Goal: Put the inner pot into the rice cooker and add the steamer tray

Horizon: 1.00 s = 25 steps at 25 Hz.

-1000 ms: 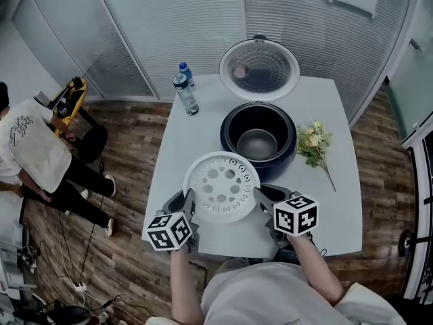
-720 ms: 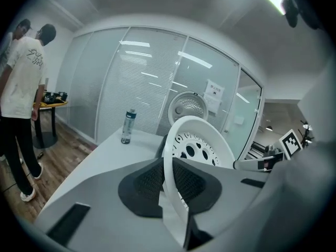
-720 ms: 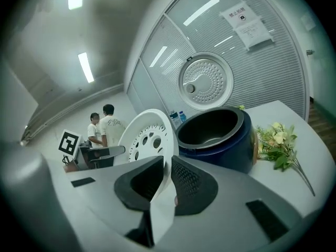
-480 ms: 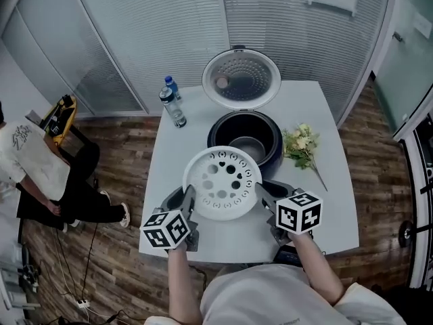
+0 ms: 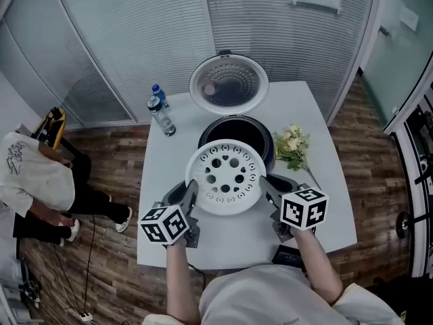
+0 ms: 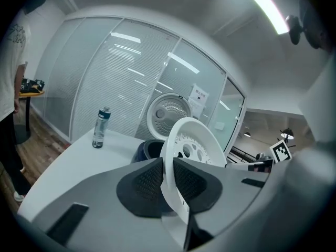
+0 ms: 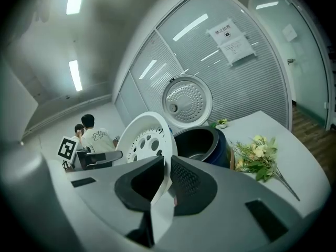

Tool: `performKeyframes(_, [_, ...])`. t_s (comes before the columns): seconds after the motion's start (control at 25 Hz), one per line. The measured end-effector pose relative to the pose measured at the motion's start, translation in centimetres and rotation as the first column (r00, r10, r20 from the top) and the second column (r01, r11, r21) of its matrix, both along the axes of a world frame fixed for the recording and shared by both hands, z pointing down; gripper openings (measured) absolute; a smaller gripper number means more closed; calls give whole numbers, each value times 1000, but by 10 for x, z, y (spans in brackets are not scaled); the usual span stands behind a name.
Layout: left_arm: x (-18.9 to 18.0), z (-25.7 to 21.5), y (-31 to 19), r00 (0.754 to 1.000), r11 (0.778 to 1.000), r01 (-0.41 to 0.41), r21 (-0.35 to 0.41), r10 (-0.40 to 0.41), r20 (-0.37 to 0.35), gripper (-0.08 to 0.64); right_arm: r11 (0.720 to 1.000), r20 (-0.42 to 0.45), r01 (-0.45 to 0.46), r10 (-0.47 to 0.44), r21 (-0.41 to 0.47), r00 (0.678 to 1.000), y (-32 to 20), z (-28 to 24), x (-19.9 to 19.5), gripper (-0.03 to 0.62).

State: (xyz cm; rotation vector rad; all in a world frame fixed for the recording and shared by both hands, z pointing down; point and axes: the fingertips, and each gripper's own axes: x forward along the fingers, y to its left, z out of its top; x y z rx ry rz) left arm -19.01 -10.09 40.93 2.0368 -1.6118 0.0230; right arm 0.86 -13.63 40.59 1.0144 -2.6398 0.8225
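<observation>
A white round steamer tray (image 5: 226,176) with holes hangs in the air between both grippers, tilted, over the front edge of the dark blue rice cooker (image 5: 237,135). My left gripper (image 5: 191,193) is shut on the tray's left rim, and the left gripper view shows that rim (image 6: 191,140) between its pads (image 6: 149,180). On the opposite rim my right gripper (image 5: 266,185) is also shut; its jaws have just been closing on the tray (image 7: 144,138). The cooker's lid (image 5: 229,84) stands open. Much of the cooker's opening is hidden behind the tray.
A water bottle (image 5: 161,117) stands at the white table's (image 5: 325,208) back left. A bunch of flowers (image 5: 292,146) lies right of the cooker. A person in a white shirt (image 5: 34,175) stands on the wooden floor at left. Glass walls close the back.
Both grippers have carried the tray up and away from me; it now overlaps the cooker's front rim instead of hanging before it.
</observation>
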Motion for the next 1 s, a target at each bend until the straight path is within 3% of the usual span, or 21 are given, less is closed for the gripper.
performKeyframes(0.28, [10,-9,-25,998,998,-57,14,57,-1,57,998,46,-55,56,-5,997,-16,-11,11,46])
performKeyframes(1.0, [4,-14,-74,988,986,-154,60,156,-16,55,985,46,-167,165,45,985,-42,-19,7,44])
